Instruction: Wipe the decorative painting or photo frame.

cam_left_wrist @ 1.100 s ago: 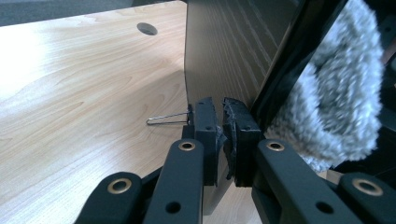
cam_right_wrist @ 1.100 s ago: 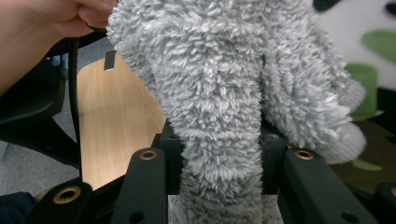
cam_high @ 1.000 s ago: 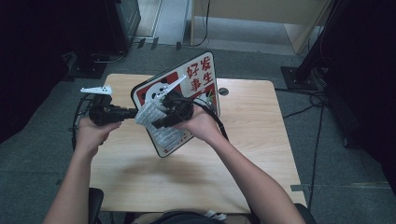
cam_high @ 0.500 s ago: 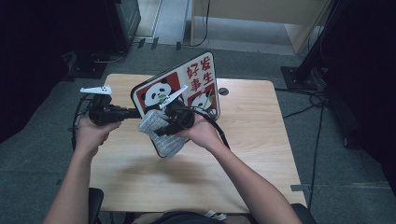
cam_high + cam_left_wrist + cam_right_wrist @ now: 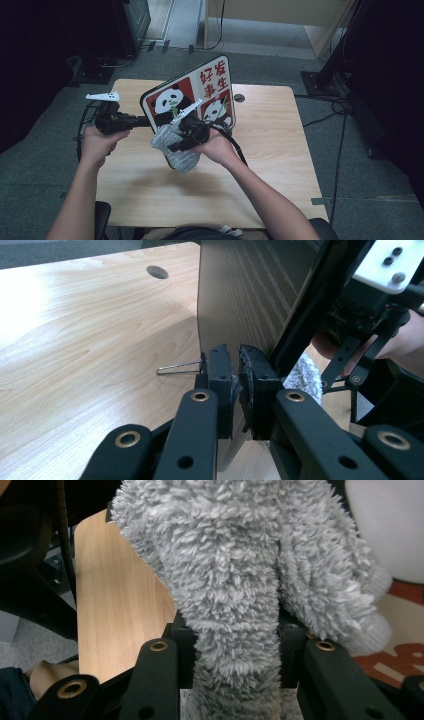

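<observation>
A panda picture board [image 5: 215,80] with red panels and Chinese characters stands tilted on the wooden table [image 5: 280,170]. My left gripper [image 5: 145,120] is shut on its left edge. In the left gripper view its pads [image 5: 220,372] clamp the board's dark back [image 5: 250,295], where a thin wire stand [image 5: 177,368] sticks out. My right gripper [image 5: 172,142] is shut on a grey fluffy cloth [image 5: 177,152], which lies against the lower part of the board's face. In the right gripper view the cloth [image 5: 235,575] bulges between the jaws of my right gripper [image 5: 235,645], with the board's red print [image 5: 395,660] behind it.
A round cable hole [image 5: 239,98] sits in the table behind the board. Cables [image 5: 325,107] run over the floor on the right, near a black stand base [image 5: 320,80]. Dark equipment [image 5: 132,25] stands beyond the table's far left corner.
My right gripper has slid down the board's face with the cloth, toward the lower edge. The left gripper and the board have stayed in place.
</observation>
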Demonstrator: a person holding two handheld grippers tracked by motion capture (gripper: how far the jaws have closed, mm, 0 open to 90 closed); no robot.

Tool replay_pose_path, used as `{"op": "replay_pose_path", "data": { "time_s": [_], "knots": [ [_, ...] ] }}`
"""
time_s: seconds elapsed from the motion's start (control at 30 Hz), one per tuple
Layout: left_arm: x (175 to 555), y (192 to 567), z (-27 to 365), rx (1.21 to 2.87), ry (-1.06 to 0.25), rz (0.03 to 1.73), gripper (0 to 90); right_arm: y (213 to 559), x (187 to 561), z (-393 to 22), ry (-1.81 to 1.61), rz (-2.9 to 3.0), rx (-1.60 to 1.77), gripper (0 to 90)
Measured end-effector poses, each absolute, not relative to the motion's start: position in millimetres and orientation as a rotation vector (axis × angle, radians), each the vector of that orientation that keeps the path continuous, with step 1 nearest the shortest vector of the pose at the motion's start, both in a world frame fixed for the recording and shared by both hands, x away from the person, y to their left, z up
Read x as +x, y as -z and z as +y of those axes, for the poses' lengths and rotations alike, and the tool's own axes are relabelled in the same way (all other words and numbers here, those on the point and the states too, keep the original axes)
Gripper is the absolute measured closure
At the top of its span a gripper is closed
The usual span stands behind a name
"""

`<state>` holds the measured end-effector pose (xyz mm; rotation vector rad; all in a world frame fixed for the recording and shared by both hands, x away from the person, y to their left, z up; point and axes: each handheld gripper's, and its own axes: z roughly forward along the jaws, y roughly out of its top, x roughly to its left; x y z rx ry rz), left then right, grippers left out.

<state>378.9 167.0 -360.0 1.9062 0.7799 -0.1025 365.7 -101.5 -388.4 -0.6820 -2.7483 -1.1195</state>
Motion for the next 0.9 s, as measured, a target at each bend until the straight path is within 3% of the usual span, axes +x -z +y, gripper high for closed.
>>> {"op": "replay_pose_path", "data": {
  "time_s": [0.9],
  "knots": [
    [378.8, 360.6, 167.3, 1.901, 0.11, 0.781, 84.3, 435.7, 356.8, -109.7, 1.053, -2.726, -0.692, 65.1]
  ]
}}
